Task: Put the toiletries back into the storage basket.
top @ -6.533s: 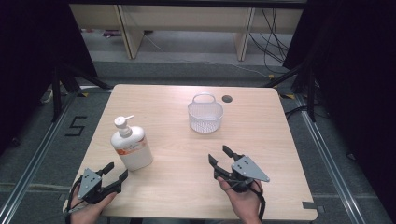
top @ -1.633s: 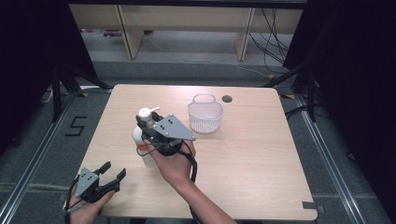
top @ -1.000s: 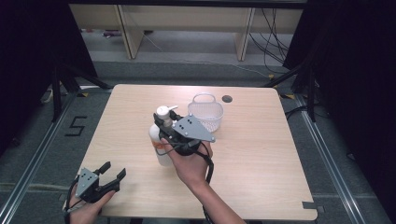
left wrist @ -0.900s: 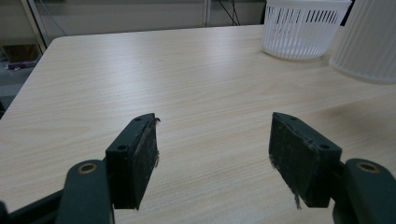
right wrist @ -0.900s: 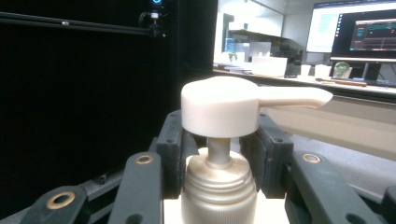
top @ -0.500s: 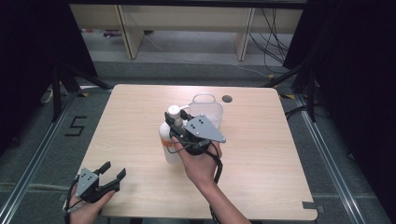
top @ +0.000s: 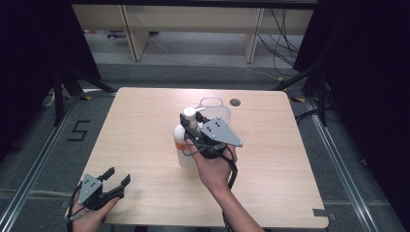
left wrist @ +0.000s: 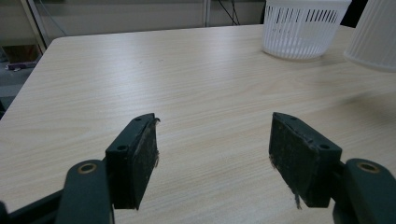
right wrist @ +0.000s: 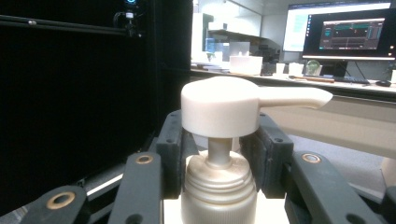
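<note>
The wooden table is crossed from left to centre: since a second ago the pump bottle has been carried closer to the white basket, now just behind it, so a drop into the basket looks near. The bottle is held off the tabletop, pinched at its neck by the right gripper. The left gripper is kept spread and empty at the near left corner.
</note>
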`<state>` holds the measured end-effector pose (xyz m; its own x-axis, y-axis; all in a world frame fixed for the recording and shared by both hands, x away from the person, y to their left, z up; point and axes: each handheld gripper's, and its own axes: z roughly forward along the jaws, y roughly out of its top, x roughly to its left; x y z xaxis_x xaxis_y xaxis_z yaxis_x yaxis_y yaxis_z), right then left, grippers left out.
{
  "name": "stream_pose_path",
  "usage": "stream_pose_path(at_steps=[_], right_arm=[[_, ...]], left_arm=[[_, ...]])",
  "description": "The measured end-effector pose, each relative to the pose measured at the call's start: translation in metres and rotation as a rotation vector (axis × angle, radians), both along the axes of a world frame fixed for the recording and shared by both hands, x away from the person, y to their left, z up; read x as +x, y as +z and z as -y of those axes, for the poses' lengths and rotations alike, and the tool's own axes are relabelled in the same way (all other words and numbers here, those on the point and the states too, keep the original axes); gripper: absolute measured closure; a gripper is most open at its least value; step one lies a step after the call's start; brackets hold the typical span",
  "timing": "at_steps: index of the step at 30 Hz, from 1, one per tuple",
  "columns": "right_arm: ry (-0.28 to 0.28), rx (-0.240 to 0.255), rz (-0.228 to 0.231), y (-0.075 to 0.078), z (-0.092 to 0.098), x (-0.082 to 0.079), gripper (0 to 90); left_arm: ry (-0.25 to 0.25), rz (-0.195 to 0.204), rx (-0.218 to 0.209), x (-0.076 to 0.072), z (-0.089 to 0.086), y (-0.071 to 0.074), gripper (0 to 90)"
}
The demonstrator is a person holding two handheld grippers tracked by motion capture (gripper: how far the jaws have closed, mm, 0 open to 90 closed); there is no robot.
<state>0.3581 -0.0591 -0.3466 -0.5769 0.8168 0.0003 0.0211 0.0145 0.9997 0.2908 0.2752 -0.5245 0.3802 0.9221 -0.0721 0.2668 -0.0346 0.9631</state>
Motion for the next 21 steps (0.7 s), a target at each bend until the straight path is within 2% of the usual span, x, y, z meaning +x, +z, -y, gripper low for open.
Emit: stream_pose_path(at_steps=[2, 4, 5, 7, 9, 10, 11, 14, 19, 20, 21], right_arm=[[-0.006, -0.003, 0.007, 0.000, 0.002, 0.001, 61.3], [-0.007, 0.002, -0.009, 0.000, 0.002, 0.001, 61.3], [-0.012, -0.007, 0.009, 0.000, 0.004, 0.002, 61.3], [-0.010, -0.002, -0.004, -0.001, 0.004, 0.002, 61.3], [-0.022, -0.014, 0.008, -0.001, 0.006, 0.003, 61.2], [-0.023, -0.002, -0.017, -0.002, 0.007, 0.002, 61.2], [-0.022, -0.008, -0.001, -0.002, 0.008, 0.003, 61.2], [-0.028, -0.004, 0.001, -0.002, 0.011, 0.004, 61.2], [-0.046, -0.026, 0.009, -0.002, 0.016, 0.005, 61.3], [-0.045, -0.006, -0.019, -0.002, 0.016, 0.004, 61.2], [-0.045, -0.006, -0.019, -0.002, 0.016, 0.004, 61.2]], left_arm=[[0.000, 0.000, 0.001, 0.000, 0.000, 0.000, 32.0], [-0.001, 0.000, 0.001, 0.000, 0.000, 0.000, 32.1], [-0.001, 0.000, 0.001, 0.000, 0.000, 0.000, 32.1], [-0.001, -0.001, 0.001, 0.000, 0.000, 0.000, 32.1], [-0.001, 0.000, 0.001, 0.000, 0.000, 0.000, 32.1], [0.000, 0.000, 0.001, 0.000, 0.000, 0.000, 32.1], [0.000, 0.000, 0.000, 0.000, 0.000, 0.000, 32.0], [-0.001, 0.000, 0.001, 0.000, 0.000, 0.000, 32.1], [0.000, 0.001, 0.000, 0.000, 0.000, 0.000, 32.0], [0.000, 0.001, 0.000, 0.000, 0.000, 0.000, 32.0], [0.000, 0.001, 0.000, 0.000, 0.000, 0.000, 32.0]])
